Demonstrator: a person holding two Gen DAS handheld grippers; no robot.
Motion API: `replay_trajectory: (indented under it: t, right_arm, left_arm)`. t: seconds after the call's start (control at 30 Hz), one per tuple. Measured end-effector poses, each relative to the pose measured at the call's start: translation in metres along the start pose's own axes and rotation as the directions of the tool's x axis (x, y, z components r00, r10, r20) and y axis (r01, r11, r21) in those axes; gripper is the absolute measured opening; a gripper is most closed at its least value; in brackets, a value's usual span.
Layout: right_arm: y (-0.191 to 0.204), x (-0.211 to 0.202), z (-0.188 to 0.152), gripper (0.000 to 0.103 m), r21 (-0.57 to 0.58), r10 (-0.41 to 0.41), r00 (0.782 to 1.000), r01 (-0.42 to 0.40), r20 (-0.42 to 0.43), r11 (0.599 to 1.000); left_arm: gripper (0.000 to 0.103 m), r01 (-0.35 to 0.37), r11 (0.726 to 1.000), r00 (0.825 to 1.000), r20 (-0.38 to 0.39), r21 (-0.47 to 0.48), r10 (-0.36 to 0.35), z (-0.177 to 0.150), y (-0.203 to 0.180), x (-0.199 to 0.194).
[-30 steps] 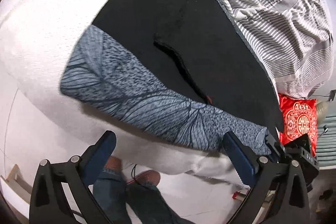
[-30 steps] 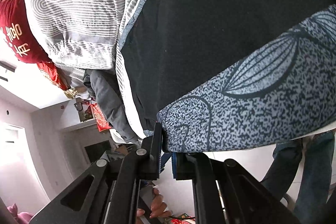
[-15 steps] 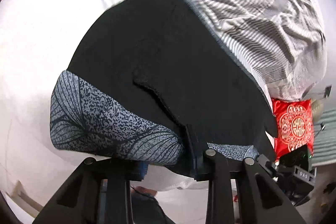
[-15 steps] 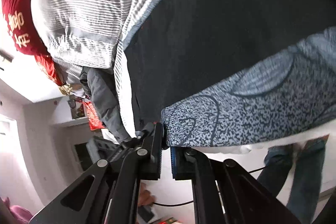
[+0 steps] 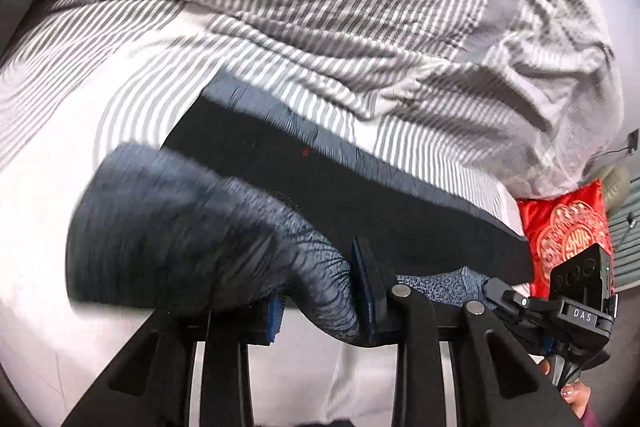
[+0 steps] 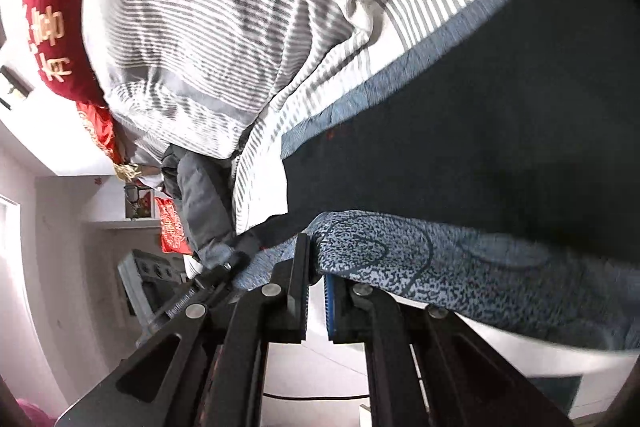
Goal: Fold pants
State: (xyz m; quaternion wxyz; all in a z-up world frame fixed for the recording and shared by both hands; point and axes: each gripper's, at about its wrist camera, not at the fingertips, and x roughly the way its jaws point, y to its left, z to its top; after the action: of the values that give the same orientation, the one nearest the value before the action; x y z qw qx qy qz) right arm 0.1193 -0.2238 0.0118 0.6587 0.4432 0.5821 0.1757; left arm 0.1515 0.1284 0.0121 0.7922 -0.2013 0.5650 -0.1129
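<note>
Lifting patterned hem edge of pants [image 5: 208, 227] off bed [image 5: 48, 155] | left tool [image 5: 320, 291] clenched on bunched hem | right tool [image 6: 316, 267] pinching hem corner | judged early: first fold underway, flattening and later folds remain

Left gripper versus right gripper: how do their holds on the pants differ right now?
The left gripper pinches a thick, bunched roll of the patterned band on the pants, so its jaws stand fairly wide; the right gripper clamps a thin, flat edge of the band, jaws nearly together. The left's cloth looks blurred, the right's lies spread and sharp. Both are shut on the same grey-blue band, over the striped bedding.
</note>
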Motion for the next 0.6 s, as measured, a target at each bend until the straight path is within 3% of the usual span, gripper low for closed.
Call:
replay_trajectory:
  t: [0.23, 0.37, 0.53, 0.6]
  right_arm:
    - [-0.029, 0.042, 0.08, 0.007, 0.075, 0.003, 0.996, 0.003, -0.086, 0.997]
    - [-0.041, 0.067, 0.116, 0.006, 0.081, -0.02, 0.99, 0.031, -0.137, 0.996]
    - [-0.065, 0.101, 0.146, 0.007, 0.099, -0.088, 0.971, 0.113, -0.222, 0.989]
    - [-0.077, 0.112, 0.153, 0.007, 0.148, -0.085, 0.964, 0.126, -0.253, 0.981]
  left_arm:
    - [0.032, -0.106, 0.994, 0.994, -0.013, 0.021, 0.106, 0.061, -0.016, 0.065]
    - [0.033, -0.205, 0.978, 0.978, -0.04, 0.042, 0.206, 0.08, -0.022, 0.102]
    - [0.051, -0.318, 0.942, 0.946, -0.022, 0.109, 0.322, 0.083, -0.029, 0.128]
    - [0.067, -0.348, 0.925, 0.937, 0.015, 0.153, 0.35, 0.083, -0.036, 0.131]
